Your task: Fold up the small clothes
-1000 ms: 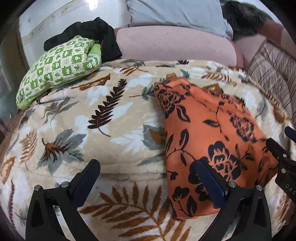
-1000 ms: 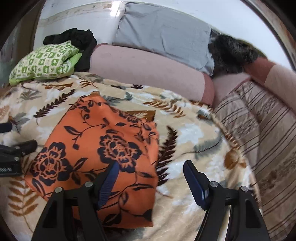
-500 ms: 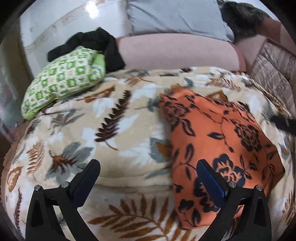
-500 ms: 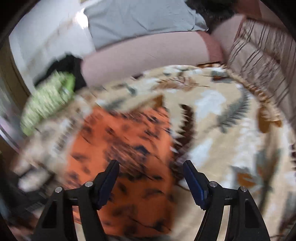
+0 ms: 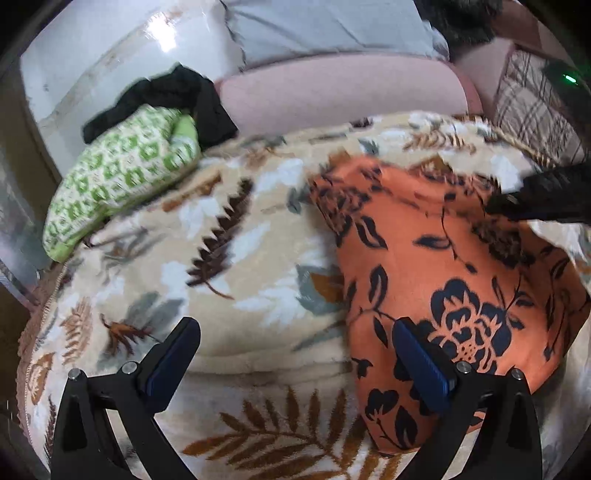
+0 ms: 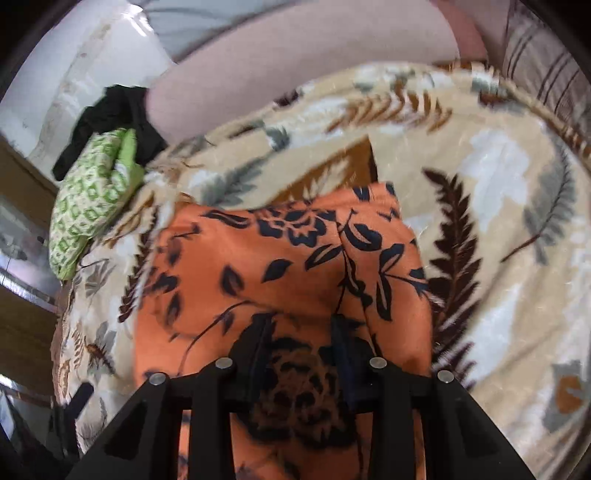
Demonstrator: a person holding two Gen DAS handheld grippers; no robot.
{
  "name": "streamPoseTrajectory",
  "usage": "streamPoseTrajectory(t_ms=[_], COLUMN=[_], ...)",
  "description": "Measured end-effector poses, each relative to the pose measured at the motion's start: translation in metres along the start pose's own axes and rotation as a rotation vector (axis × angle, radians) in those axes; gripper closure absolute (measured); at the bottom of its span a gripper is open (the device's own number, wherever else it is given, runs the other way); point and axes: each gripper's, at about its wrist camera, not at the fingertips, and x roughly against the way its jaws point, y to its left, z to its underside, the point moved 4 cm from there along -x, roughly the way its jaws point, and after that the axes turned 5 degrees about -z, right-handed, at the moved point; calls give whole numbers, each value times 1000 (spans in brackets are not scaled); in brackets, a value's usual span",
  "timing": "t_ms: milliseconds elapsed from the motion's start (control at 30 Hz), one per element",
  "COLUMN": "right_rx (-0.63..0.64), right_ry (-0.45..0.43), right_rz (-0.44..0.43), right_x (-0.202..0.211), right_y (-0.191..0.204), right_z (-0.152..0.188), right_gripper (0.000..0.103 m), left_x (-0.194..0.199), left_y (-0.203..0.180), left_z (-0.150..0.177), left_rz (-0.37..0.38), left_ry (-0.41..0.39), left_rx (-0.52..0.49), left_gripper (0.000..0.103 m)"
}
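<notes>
An orange garment with black flowers (image 5: 436,266) lies folded on the leaf-patterned blanket (image 5: 229,258). It fills the middle of the right wrist view (image 6: 280,266). My left gripper (image 5: 295,358) is open and empty, hovering over the blanket at the garment's near left edge. My right gripper (image 6: 301,332) has its jaws drawn close together on the near part of the garment, with cloth between them. In the left wrist view it shows as a dark shape (image 5: 543,199) at the garment's far right edge.
A green-and-white patterned folded piece (image 5: 118,177) lies at the back left with black clothes (image 5: 166,96) behind it. A pink bolster (image 5: 340,92) and a grey pillow (image 5: 325,29) line the back. A striped cushion (image 5: 535,110) is at the right.
My right gripper has swung over the orange garment and closed from wide open onto its cloth. My left gripper has stayed open and shifted a little.
</notes>
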Motion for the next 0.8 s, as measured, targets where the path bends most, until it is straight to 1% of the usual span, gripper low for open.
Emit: streamPoseTrajectory(t_ms=[33, 100, 167, 233, 333, 433, 533, 633, 700, 800], right_rx=[21, 95, 150, 177, 202, 227, 259, 281, 296, 287], right_ry=[-24, -69, -85, -93, -120, -158, -197, -226, -241, -251], right_rz=[28, 124, 212, 254, 314, 350, 367, 392, 404, 393], right_x=[10, 32, 48, 63, 84, 102, 112, 117, 118, 117], right_y=[3, 12, 18, 21, 23, 27, 35, 40, 42, 40], right_z=[3, 13, 25, 34, 45, 53, 56, 57, 56, 55], right_gripper=[64, 64, 64, 64, 64, 64, 64, 64, 64, 64], left_x=[6, 18, 26, 34, 41, 45, 50, 53, 52, 50], left_y=[3, 7, 10, 11, 11, 8, 5, 5, 4, 3], left_z=[-1, -3, -6, -8, -9, -8, -9, -10, -11, -12], left_rz=[-7, -24, -39, -45, -49, -32, -21, -22, -11, -4], left_ry=[-23, -68, -101, -127, -136, -132, -141, -149, -136, -127], left_rx=[7, 19, 25, 30, 34, 35, 34, 36, 43, 45], left_gripper=[0, 0, 0, 0, 0, 0, 0, 0, 0, 0])
